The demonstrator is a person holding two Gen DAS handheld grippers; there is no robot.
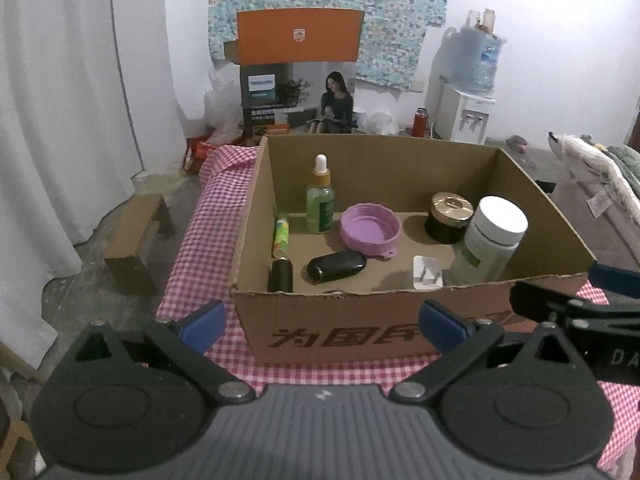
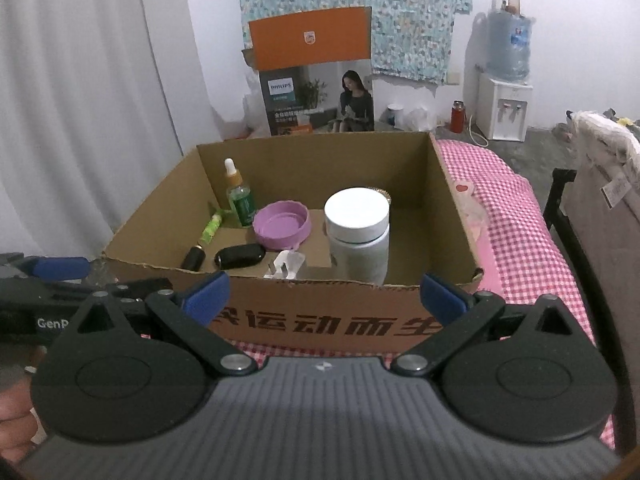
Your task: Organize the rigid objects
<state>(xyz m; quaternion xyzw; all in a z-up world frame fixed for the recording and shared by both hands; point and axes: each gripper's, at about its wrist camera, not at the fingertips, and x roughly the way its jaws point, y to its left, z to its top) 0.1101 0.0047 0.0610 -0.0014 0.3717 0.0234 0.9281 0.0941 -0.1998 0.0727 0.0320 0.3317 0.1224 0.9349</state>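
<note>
Both grippers, left gripper (image 1: 322, 318) and right gripper (image 2: 324, 296), have blue-padded fingers spread wide, nothing between them, just short of the corrugated cardboard box (image 1: 360, 330) on pink gingham cloth (image 1: 208, 216). Inside: white-capped bottle (image 1: 490, 240) upright, green dropper bottle (image 1: 320, 204) upright, purple lid (image 1: 370, 230) rim-up, glossy black oval case (image 1: 337, 266) lying crosswise. Behind, carton reads "PHILIPS" (image 2: 318, 98).

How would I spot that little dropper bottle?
Look into the open cardboard box on the pink checked cloth. At its far left stands the dropper bottle, upright, green, with a white rubber tip, taller and slimmer than the purple lid beside it.
</note>
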